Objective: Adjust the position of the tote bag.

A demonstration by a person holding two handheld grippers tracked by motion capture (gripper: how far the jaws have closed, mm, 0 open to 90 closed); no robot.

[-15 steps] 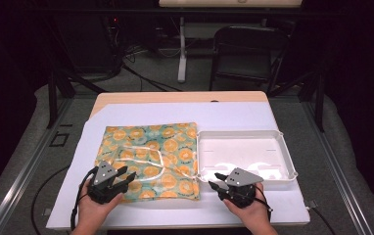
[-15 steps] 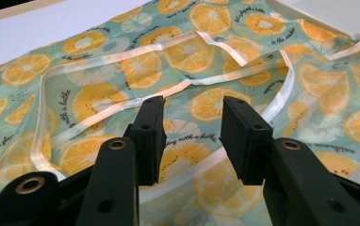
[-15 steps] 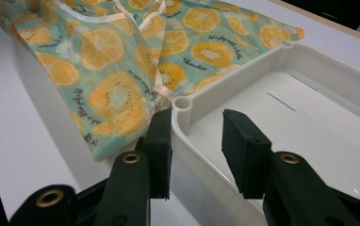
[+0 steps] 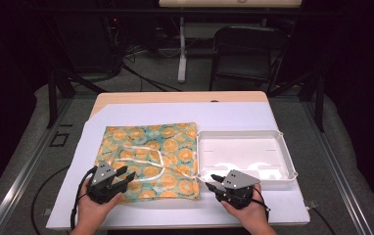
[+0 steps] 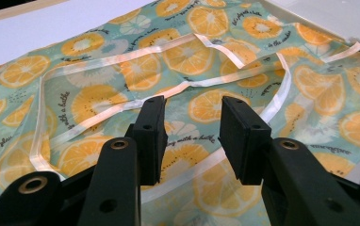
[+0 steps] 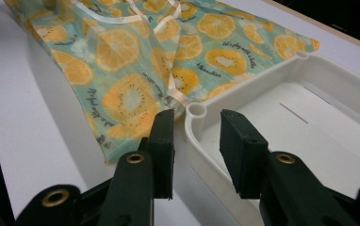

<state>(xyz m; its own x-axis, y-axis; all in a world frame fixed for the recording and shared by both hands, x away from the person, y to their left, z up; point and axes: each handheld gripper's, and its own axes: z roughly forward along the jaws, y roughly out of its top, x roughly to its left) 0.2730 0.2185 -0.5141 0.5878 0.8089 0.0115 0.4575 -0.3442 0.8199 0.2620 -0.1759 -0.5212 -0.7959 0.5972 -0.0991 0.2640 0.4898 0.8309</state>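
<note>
A teal cloth [image 4: 148, 159] printed with orange slices lies flat on the white table, and a pale ribbon [image 4: 153, 156] loops across it. My left gripper [image 4: 125, 175] hovers over the cloth's near left part. It is open, and its jaws [image 5: 192, 106] stand apart above the fabric [image 5: 98, 70] and the ribbon [image 5: 121, 59]. A shallow white tray [image 4: 278, 147] sits directly to the right of the cloth. My right gripper [image 4: 213, 182] is open at the tray's near left corner. That corner [image 6: 196, 110] shows just beyond its jaws [image 6: 194, 117], beside the cloth's edge [image 6: 121, 52].
A white sheet [image 4: 234, 115] covers the wooden table. Beyond the far edge stand a dark folding chair [image 4: 246, 49] and a white stand [image 4: 181, 49], with cables on the floor. Metal rails [image 4: 23, 166] run along both sides of the table.
</note>
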